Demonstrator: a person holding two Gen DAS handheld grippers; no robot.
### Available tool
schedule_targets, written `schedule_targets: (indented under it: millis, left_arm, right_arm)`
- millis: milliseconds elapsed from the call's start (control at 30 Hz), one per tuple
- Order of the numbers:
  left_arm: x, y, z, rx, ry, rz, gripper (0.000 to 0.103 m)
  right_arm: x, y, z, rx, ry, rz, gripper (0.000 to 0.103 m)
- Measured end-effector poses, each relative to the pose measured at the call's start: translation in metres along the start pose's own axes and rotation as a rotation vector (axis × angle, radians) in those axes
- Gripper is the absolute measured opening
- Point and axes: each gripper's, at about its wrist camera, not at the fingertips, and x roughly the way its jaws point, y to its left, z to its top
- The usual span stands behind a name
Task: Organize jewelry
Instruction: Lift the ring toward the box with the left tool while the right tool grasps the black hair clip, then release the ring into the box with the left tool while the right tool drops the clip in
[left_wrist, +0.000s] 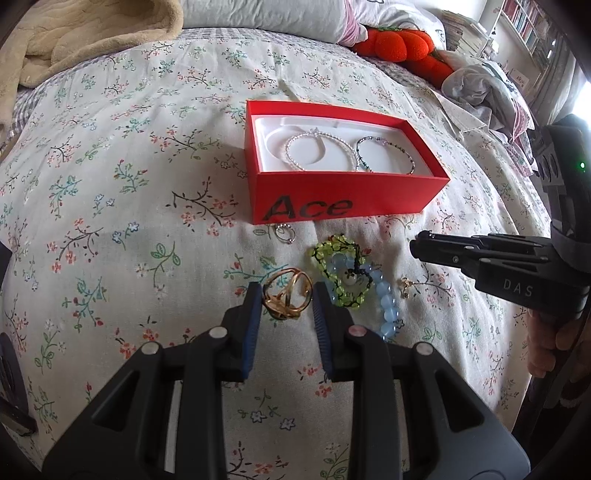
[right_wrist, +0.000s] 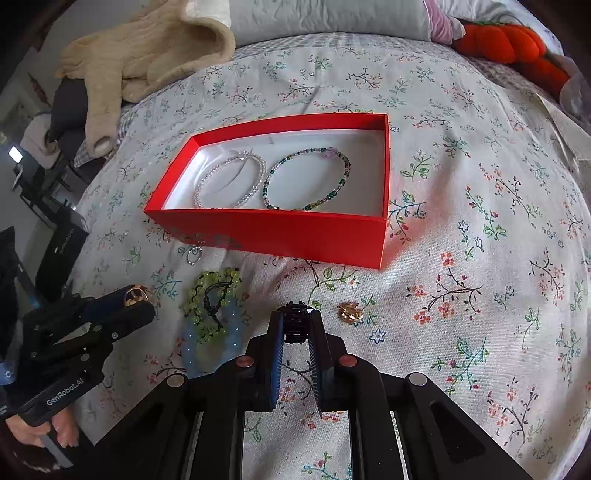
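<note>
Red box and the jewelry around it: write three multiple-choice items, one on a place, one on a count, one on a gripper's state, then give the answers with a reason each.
1. Where does the small silver ring lie?
A. inside the red box
B. on the bedspread just in front of the red box
C. on the pillow

2. How many bracelets lie inside the red box?
A. none
B. two
C. four

3. What is the state of the left gripper?
A. jaws apart around the gold ring
C. shut on a blue bracelet
B. shut on nothing

Answers: 1 B, it rests on the floral bedspread against the box's front wall. 2 B, a clear beaded bracelet and a dark green beaded bracelet lie side by side. 3 A, the gold ring sits between the blue pads, with a gap at the right pad.
</note>
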Motion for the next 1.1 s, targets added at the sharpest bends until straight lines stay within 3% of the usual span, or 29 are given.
schedule_targets:
  millis: [667,1100]
  left_arm:
    - [-0.014,0.002,0.044,-0.068,-0.127,-0.038,0.03]
    - [0.014,-0.012,0.072,-0.108,-0.155,-0.05,0.03]
  right_arm:
    - [-0.044,-0.01,0.033,0.048,-0.131,0.029,0.013]
    - [-0.025,-0.02,0.057,0.063,-0.135,0.022,0.013]
